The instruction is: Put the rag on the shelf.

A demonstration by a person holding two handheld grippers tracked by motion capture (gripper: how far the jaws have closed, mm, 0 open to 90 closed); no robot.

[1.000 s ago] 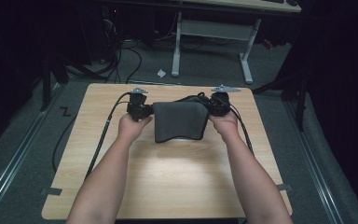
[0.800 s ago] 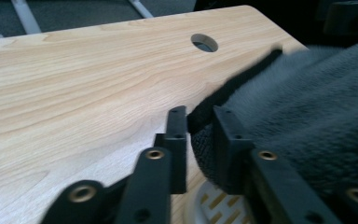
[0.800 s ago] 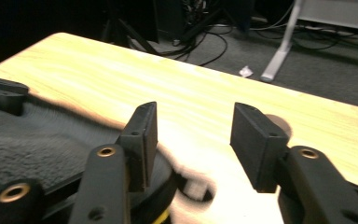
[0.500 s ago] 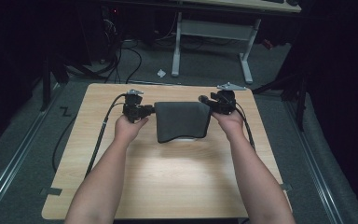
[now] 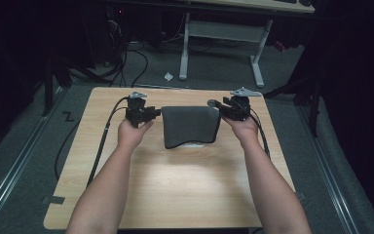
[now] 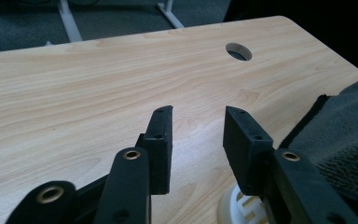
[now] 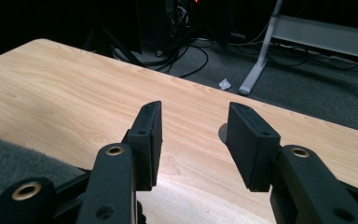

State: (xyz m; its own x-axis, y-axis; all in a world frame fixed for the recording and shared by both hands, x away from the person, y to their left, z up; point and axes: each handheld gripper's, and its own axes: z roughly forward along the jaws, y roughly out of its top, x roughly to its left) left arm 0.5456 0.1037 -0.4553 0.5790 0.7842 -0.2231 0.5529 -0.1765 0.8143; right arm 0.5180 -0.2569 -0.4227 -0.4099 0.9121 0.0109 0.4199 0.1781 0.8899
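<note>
A dark grey folded cloth lies flat near the far middle of the wooden tabletop. The left gripper sits just beside its left edge, fingers released and just now opening wider, nothing between them. The right gripper sits at its right edge, fingers apart, just now narrowing, also empty.

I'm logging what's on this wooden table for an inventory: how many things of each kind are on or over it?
Dark grey folded cloth: 1
White plastic piece sticking out under the cloth: 1
Hand-held claws, left claw and right claw, both open with nothing between them: 2
Total: 4
</note>
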